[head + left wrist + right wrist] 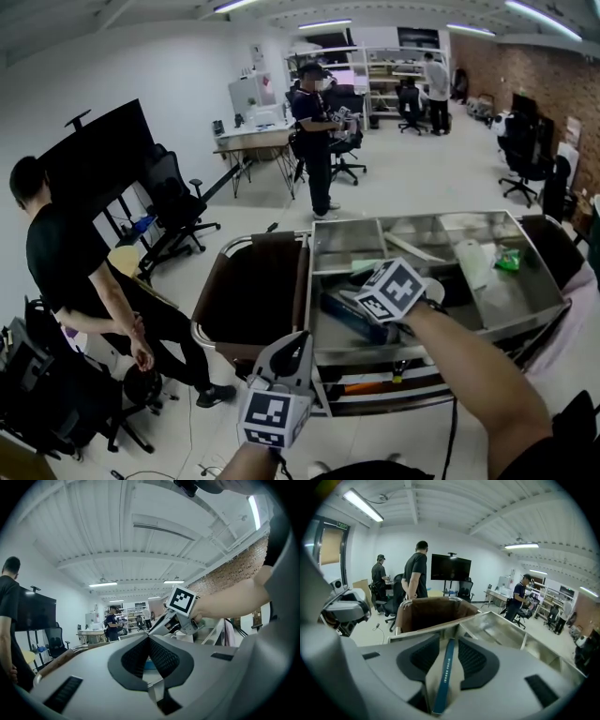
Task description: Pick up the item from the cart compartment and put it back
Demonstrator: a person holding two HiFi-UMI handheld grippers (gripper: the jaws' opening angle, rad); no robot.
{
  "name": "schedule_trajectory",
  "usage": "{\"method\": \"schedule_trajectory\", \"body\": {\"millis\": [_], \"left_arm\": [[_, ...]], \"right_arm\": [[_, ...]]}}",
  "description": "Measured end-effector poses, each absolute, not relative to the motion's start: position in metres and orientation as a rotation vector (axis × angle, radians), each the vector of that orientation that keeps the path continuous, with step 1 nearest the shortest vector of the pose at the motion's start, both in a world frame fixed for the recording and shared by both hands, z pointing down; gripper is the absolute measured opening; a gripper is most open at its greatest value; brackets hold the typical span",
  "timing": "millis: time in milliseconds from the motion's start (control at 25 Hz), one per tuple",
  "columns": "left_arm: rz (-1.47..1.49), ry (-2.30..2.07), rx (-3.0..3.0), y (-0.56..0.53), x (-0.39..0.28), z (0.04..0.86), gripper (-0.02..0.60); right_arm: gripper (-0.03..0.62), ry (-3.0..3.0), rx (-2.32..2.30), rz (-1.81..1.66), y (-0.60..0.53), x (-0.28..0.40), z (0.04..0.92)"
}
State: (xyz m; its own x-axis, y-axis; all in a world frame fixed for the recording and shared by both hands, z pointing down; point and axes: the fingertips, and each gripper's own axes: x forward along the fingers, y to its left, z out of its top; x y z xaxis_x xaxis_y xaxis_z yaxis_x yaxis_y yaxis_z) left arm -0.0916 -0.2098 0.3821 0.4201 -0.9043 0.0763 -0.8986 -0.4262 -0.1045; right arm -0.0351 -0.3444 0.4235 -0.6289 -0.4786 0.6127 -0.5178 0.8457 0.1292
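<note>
The right tool (450,641) is pinching a thin flat box (444,677), dark blue along its edge and tan on one face, low in the cart's steel compartment (325,339), so the put-back is seemingly calling for setting down and release, while the left tool (149,639) is idling, jaws together, empty.

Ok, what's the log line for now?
right hand-held gripper: shut on flat blue box, over steel cart compartment | left hand-held gripper: shut, empty
</note>
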Motion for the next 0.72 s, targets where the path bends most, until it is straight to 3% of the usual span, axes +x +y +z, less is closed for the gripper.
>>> {"method": "schedule_trajectory", "body": {"millis": [720], "left_arm": [[-0.154, 1.723, -2.579, -0.206, -0.12, 0.381, 0.0]], "right_arm": [[0.152, -2.089, 0.563, 0.136, -0.363, -0.061, 0.517]]}}
